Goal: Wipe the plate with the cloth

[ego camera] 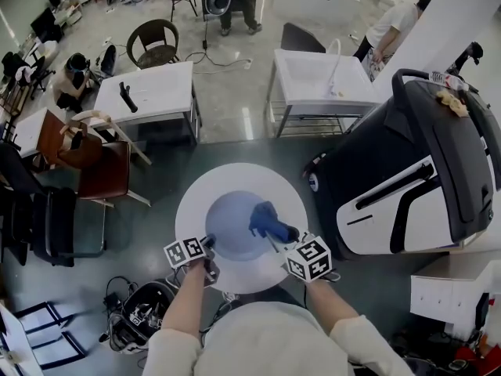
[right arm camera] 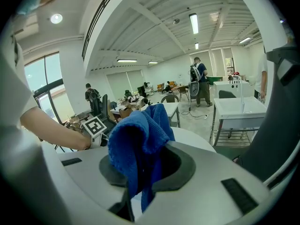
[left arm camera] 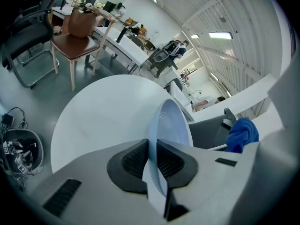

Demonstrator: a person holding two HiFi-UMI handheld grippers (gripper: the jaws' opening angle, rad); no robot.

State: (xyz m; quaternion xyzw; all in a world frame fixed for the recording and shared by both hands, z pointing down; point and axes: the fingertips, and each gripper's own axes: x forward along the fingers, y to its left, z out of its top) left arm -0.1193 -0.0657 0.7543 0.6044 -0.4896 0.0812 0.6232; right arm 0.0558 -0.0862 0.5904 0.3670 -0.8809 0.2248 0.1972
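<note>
We find the left gripper [left arm camera: 153,156] clamped shut on the plate [left arm camera: 171,125]: its two dark pads press on either side of the near rim, and in the left gripper view the pale blue plate runs edge-on away from the jaws. From the head view, we see that this grip sits at the plate's lower left edge, with the plate held over the round white table [ego camera: 235,180] and its face turned up toward us. The right gripper [right arm camera: 140,165] is closed on the cloth [right arm camera: 136,135]; the blue fabric is pinched between its pads, bunches up above them in a thick fold and hangs in a strip below them. In the head view we see the cloth over the right part of the plate, but we cannot tell whether it presses on the surface. The two grippers come in from the table's near edge, left and right of the plate, with a bare forearm behind each. Beyond the table, a large black and white machine [ego camera: 407,186] stands to the right, a brown chair [ego camera: 102,171] to the left, and a white desk [ego camera: 153,88] farther back.
</note>
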